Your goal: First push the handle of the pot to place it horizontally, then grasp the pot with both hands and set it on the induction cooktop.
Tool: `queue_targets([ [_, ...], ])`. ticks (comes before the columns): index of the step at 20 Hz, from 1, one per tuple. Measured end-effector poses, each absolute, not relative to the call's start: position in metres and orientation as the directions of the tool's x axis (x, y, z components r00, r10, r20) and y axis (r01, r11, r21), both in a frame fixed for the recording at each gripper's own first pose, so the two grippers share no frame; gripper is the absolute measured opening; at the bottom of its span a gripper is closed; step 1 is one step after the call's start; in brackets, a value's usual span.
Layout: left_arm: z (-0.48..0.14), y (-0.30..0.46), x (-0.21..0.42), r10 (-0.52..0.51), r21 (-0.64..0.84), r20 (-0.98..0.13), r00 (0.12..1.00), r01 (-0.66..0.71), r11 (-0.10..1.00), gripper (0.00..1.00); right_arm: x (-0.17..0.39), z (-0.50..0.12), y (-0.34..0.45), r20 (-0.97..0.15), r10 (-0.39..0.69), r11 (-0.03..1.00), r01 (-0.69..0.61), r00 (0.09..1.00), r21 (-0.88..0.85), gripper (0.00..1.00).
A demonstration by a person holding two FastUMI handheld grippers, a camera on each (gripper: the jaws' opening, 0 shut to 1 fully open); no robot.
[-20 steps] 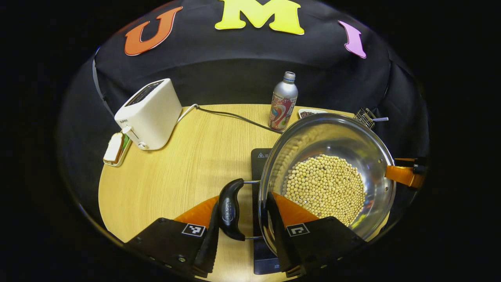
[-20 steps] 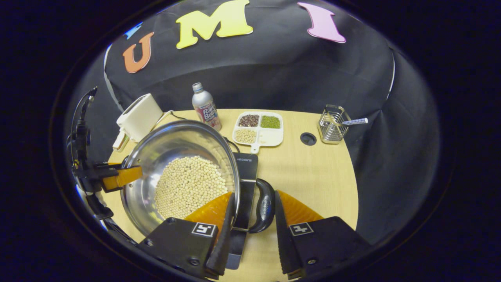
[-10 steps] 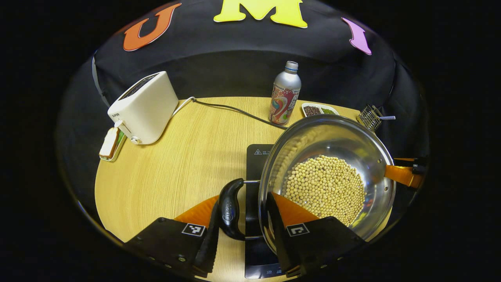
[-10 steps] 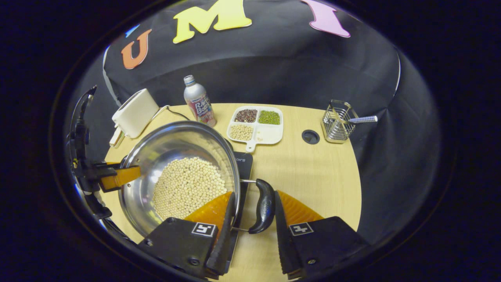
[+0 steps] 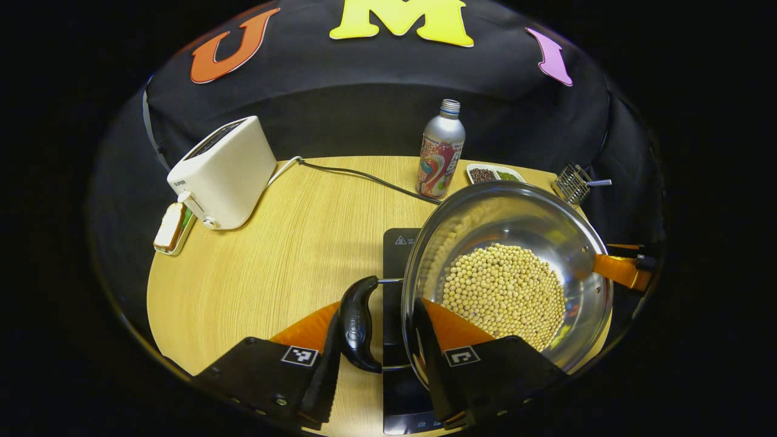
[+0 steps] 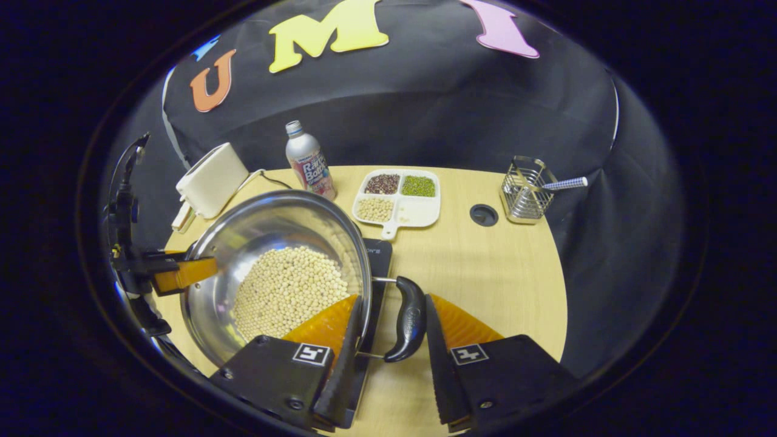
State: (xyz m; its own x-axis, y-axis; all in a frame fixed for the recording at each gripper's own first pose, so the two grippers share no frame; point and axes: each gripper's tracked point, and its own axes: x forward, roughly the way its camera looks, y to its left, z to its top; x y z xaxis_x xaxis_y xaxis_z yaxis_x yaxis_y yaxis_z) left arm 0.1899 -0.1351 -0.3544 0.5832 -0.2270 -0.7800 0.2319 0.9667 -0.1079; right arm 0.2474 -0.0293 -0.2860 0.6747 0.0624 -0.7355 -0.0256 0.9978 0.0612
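A steel pot (image 5: pixel 516 212) holding pale beans (image 5: pixel 504 291) hangs over the black induction cooktop (image 5: pixel 396 243). I cannot tell whether it touches the cooktop. My left gripper (image 5: pixel 376 321) is shut on the pot's black left handle (image 5: pixel 357 325), one finger outside the handle and the other inside the pot wall. In the right gripper view, my right gripper (image 6: pixel 393 309) is shut the same way on the right handle (image 6: pixel 408 318) of the pot (image 6: pixel 273 224), beside the cooktop (image 6: pixel 379 252). Each view shows the other gripper across the rim.
A white toaster (image 5: pixel 224 173) with its cord and a small plate of bread (image 5: pixel 173 227) stand at the back left. A metal bottle (image 5: pixel 441 152), a divided tray of grains (image 6: pixel 397 197), a table hole (image 6: pixel 484 214) and a wire basket (image 6: pixel 525 197) lie behind.
Both grippers keep their hold on the handles. The pot has shifted slightly with them over the cooktop, and the things behind it have drifted a little in both views.
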Motion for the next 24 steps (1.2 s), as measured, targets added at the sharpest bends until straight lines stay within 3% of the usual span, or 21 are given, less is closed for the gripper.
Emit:
queue_targets([
  [1,-0.354,-0.135,0.190,-0.234,-0.112,-0.780,0.580,0.237,0.965,0.61,0.246,-0.286,-0.029,-0.736,0.060,0.998,-0.022,0.674,0.061,0.57],
  [4,-0.354,-0.136,0.192,-0.247,-0.119,-0.777,0.580,0.249,0.961,0.63,0.244,-0.285,-0.029,-0.730,0.053,0.998,-0.017,0.682,0.057,0.59],
  [5,-0.354,-0.136,0.192,-0.248,-0.116,-0.778,0.578,0.256,0.960,0.75,0.242,-0.286,-0.030,-0.731,0.050,0.998,-0.014,0.680,0.055,0.60],
  [6,-0.353,-0.136,0.193,-0.256,-0.118,-0.772,0.582,0.264,0.957,0.66,0.242,-0.283,-0.032,-0.725,0.036,0.999,-0.008,0.688,0.042,0.64],
  [7,-0.350,-0.135,0.195,-0.259,-0.117,-0.763,0.592,0.267,0.957,0.69,0.244,-0.279,-0.034,-0.710,0.031,0.999,-0.008,0.703,0.036,0.67],
  [8,-0.347,-0.132,0.196,-0.258,-0.111,-0.753,0.606,0.270,0.956,0.84,0.249,-0.272,-0.035,-0.681,0.022,1.000,-0.004,0.732,0.028,0.73],
  [9,-0.338,-0.127,0.196,-0.250,-0.099,-0.739,0.626,0.267,0.959,0.99,0.248,-0.262,-0.036,-0.658,0.007,1.000,-0.003,0.753,0.007,0.72],
  [10,-0.335,-0.124,0.199,-0.242,-0.090,-0.726,0.644,0.259,0.962,0.98,0.249,-0.253,-0.041,-0.638,-0.020,1.000,0.005,0.770,-0.025,0.71],
  [12,-0.328,-0.116,0.201,-0.222,-0.073,-0.711,0.667,0.243,0.967,0.98,0.247,-0.240,-0.036,-0.610,-0.021,0.999,-0.006,0.792,-0.042,0.83],
  [17,-0.313,-0.110,0.196,-0.220,-0.065,-0.691,0.689,0.243,0.968,0.98,0.241,-0.227,-0.025,-0.580,-0.010,0.999,-0.016,0.814,-0.039,0.80],
  [18,-0.310,-0.109,0.196,-0.219,-0.061,-0.684,0.696,0.244,0.968,0.98,0.240,-0.225,-0.026,-0.575,-0.017,0.999,-0.011,0.818,-0.046,0.86],
  [24,-0.276,-0.100,0.192,-0.216,-0.030,-0.617,0.757,0.251,0.967,0.98,0.223,-0.204,-0.021,-0.533,-0.036,0.998,0.000,0.845,-0.067,0.83],
])
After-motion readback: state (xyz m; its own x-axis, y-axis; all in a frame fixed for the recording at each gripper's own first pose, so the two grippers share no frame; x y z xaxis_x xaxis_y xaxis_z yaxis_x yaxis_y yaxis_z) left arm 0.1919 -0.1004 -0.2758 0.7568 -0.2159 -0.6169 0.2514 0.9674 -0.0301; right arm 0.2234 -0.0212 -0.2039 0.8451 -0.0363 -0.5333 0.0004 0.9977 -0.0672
